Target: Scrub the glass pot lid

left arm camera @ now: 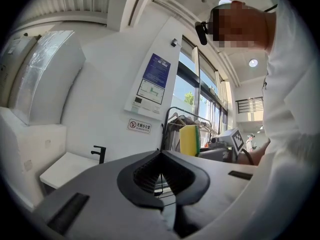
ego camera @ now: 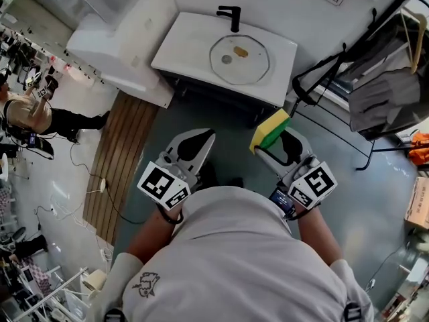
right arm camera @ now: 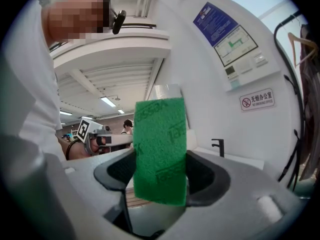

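Observation:
The round glass pot lid (ego camera: 251, 66) lies in the basin of a white sink (ego camera: 181, 42), far ahead of both grippers in the head view. My right gripper (ego camera: 278, 139) is shut on a yellow sponge with a green scrub face (ego camera: 270, 127), held upright in front of the sink. In the right gripper view the green pad (right arm camera: 160, 149) fills the gap between the jaws of the right gripper (right arm camera: 160, 180). My left gripper (ego camera: 206, 138) is shut on nothing, its jaws meeting at a point (left arm camera: 161, 155). The left gripper view shows the sponge (left arm camera: 189, 140) to its right.
A black faucet (ego camera: 231, 17) stands at the back of the sink. A white fixture (ego camera: 114, 39) and a wooden floor strip (ego camera: 124, 153) lie to the left. A black clothes rack (ego camera: 389, 66) stands at the right. Another person (ego camera: 27, 113) is at the far left.

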Motion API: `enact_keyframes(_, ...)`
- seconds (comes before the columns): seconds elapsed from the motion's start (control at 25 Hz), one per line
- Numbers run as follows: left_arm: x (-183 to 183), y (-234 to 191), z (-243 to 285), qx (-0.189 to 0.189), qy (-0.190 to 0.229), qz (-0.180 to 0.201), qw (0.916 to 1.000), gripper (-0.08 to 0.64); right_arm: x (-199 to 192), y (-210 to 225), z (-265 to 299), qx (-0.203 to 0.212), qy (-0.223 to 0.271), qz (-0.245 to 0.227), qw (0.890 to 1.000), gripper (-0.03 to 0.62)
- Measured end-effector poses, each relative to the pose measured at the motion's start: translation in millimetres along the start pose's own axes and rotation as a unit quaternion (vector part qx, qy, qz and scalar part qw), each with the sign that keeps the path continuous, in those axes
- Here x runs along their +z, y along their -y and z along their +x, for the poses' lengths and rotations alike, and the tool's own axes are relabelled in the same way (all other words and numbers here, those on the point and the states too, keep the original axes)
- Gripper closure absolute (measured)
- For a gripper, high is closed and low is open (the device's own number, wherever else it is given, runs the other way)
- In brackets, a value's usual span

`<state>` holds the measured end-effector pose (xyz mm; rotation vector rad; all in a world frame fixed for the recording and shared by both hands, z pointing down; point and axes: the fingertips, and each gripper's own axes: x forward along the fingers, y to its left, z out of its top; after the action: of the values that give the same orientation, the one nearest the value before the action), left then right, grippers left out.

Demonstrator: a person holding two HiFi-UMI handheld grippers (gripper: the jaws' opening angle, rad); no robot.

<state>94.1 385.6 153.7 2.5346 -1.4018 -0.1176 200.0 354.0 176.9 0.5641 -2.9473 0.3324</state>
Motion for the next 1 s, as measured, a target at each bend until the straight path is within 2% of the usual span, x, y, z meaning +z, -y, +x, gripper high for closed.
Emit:
enact_keyframes(0.2,16,-45,21,-0.023,0.006,-0.002,0.9997,0.561,12,26,39,-0.016,-0.007,-0.004,1.000,0.288)
enact_keyframes(0.72,54,-172,37,-0.115,-0.013,-0.006,0.9933,0.561,48,74,156,-0.111,0.000,-0.002,0.994,0.288)
enact_keyframes(1.0,52,-220,52,-0.132,-0.027,-0.007,0.9909,0.561,44,98,190,-0.134,-0.015,0.001,0.991,0.288)
